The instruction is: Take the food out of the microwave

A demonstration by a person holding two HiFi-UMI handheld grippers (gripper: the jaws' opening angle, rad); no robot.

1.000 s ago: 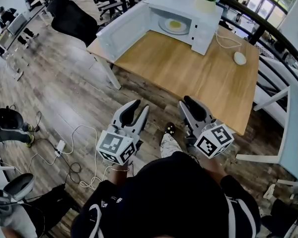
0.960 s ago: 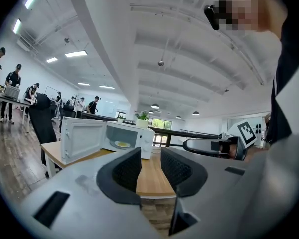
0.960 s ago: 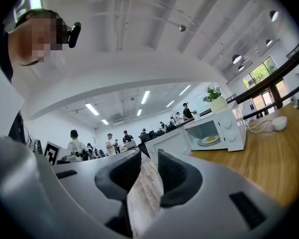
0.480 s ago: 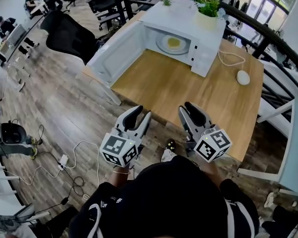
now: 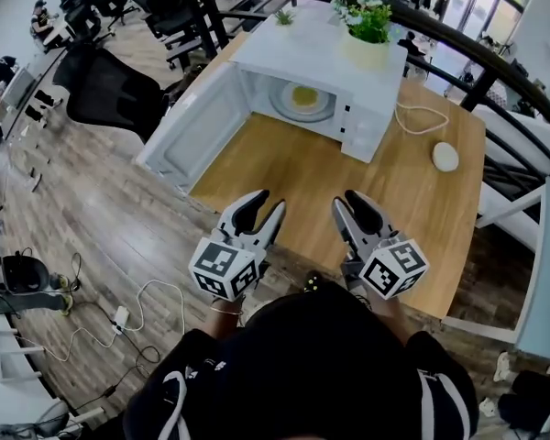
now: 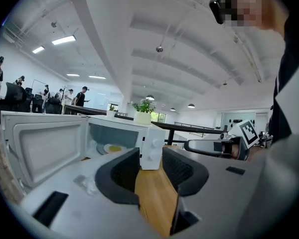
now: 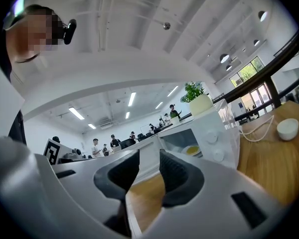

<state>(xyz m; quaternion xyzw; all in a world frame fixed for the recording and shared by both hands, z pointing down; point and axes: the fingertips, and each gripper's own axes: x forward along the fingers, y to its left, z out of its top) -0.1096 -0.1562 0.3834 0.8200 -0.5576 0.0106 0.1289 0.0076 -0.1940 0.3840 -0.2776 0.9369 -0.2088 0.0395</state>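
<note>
A white microwave [image 5: 339, 71] stands at the far side of the wooden table [image 5: 293, 168], its door [image 5: 197, 126] swung wide to the left. Inside lies a plate with yellow food [image 5: 302, 97]. My left gripper [image 5: 268, 205] and right gripper [image 5: 348, 202] hover side by side over the table's near edge, well short of the microwave, both open and holding nothing. The left gripper view shows the microwave [image 6: 150, 142] and the food [image 6: 113, 148] beyond the left gripper [image 6: 150, 169]. Past the right gripper [image 7: 149, 171], the right gripper view shows the food [image 7: 193, 150].
A potted plant [image 5: 367, 24] sits on top of the microwave. A white round object [image 5: 445, 157] with a cable lies on the table at right. A black office chair [image 5: 115, 90] stands left of the door. Cables [image 5: 119, 314] trail on the floor.
The person has stepped closer: the table and microwave have come nearer, and both grippers now reach over the table's near edge. The jaws' spread has not changed.
</note>
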